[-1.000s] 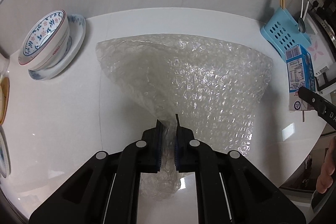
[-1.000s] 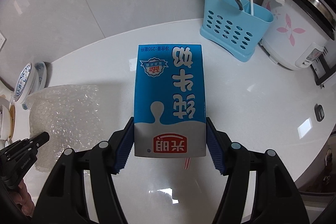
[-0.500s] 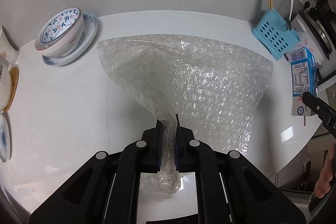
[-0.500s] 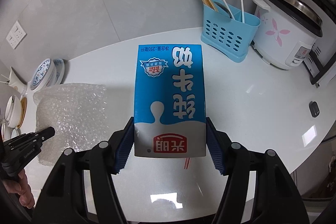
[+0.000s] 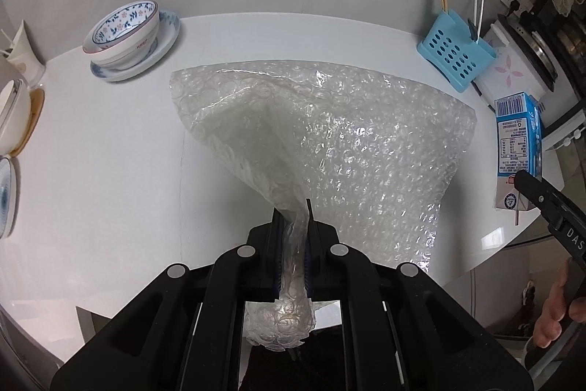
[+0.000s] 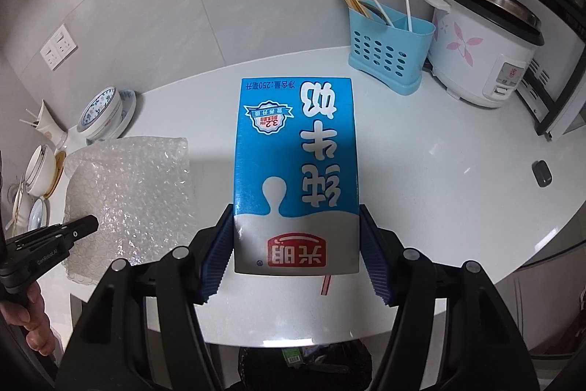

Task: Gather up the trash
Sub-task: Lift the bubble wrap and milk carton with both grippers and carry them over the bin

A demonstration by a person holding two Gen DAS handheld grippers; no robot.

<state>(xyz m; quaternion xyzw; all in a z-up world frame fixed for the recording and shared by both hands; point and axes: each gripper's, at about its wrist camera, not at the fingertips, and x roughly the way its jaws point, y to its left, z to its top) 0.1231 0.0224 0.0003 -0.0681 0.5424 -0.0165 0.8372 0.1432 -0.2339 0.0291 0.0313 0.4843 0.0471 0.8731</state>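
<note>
Clamped tight, my left claw [image 5: 293, 226] pinches a bunched corner of the bubble wrap [image 5: 329, 141], whose sheet spreads above the white table [image 5: 110, 171]. My right claw [image 6: 296, 244] grips the blue milk carton [image 6: 296, 163] by its sides, printing upside down. Only the right view shows a dark bin [image 6: 304, 369] with scraps inside below the table edge, and the rice cooker [image 6: 479, 50] in full. Chopsticks and white utensils stand in the blue caddy [image 6: 388, 54]. One patterned bowl [image 5: 124, 32] sits on a plate.
</note>
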